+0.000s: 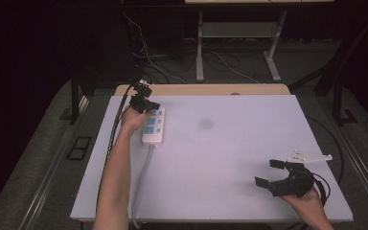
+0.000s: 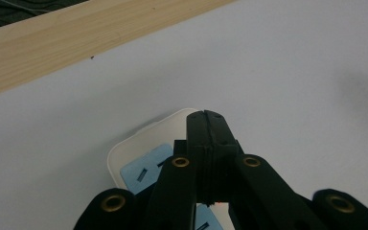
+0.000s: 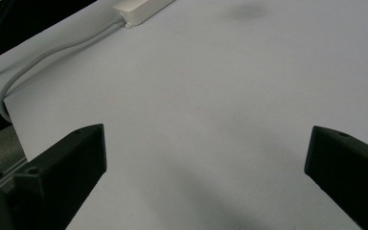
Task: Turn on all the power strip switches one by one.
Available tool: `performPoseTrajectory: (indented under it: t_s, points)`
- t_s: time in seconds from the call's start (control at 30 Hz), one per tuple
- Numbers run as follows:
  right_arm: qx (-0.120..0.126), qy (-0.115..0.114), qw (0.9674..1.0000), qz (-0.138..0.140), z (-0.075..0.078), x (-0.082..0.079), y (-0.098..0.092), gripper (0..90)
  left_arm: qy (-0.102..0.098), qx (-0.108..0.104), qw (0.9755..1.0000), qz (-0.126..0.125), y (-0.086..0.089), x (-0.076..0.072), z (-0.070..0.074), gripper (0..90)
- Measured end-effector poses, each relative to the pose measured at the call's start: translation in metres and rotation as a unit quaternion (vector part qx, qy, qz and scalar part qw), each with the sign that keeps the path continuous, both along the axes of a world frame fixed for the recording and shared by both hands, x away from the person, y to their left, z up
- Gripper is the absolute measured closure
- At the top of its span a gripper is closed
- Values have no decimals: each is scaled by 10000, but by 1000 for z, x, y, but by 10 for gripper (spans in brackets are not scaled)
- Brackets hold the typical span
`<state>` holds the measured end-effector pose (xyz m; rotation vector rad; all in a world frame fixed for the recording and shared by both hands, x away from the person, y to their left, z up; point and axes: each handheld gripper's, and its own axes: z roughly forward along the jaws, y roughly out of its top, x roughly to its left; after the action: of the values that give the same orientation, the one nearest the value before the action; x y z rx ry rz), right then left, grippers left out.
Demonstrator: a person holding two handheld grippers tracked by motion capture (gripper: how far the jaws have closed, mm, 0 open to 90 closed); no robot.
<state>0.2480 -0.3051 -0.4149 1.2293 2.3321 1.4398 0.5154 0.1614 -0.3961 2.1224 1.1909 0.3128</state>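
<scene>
A white table (image 1: 230,158) with a pale wooden strip along its far edge stands on grey carpet in a dark room; beyond it are the legs of a metal frame (image 1: 200,52) and loose cables (image 1: 148,57) on the floor. A faint grey smudge (image 1: 206,123) marks the top near the far middle. At the far left of the table lies a white power strip (image 1: 154,127) with blue sockets, its grey cord (image 1: 141,187) running back to the near edge. The left gripper (image 1: 146,106) sits over the strip's far end, jaws pressed together with nothing between them. The right gripper (image 1: 273,173) rests at the near right corner, well apart from the strip, its jaws spread wide over bare surface. The left gripper view brings out the closed jaw tips against the strip's rounded end (image 2: 139,143), a blue socket face (image 2: 146,170) with its slots, and the grain of the wooden strip (image 2: 52,48). The right gripper view looks low across the table, showing the strip's cord end (image 3: 136,12) and the cord (image 3: 43,60) curving away.
</scene>
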Motion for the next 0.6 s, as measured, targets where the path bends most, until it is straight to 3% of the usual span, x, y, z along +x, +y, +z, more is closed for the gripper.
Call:
performPoseTrajectory:
  t_s: [0.1, 0.33, 0.6]
  points:
    - [12, 24, 10000, 3, -1, 1, -1, 5, 4, -41, 10000, -10, -3, 0, -2, 893]
    - [23, -6, 10000, -8, 1, -1, -1, 5, 64, 96, 9999, -54, -7, 1, -8, 893]
    - [-1, 6, 10000, 0, 0, 0, -1, 5, 116, 11, 9999, 73, -6, 1, -15, 893]
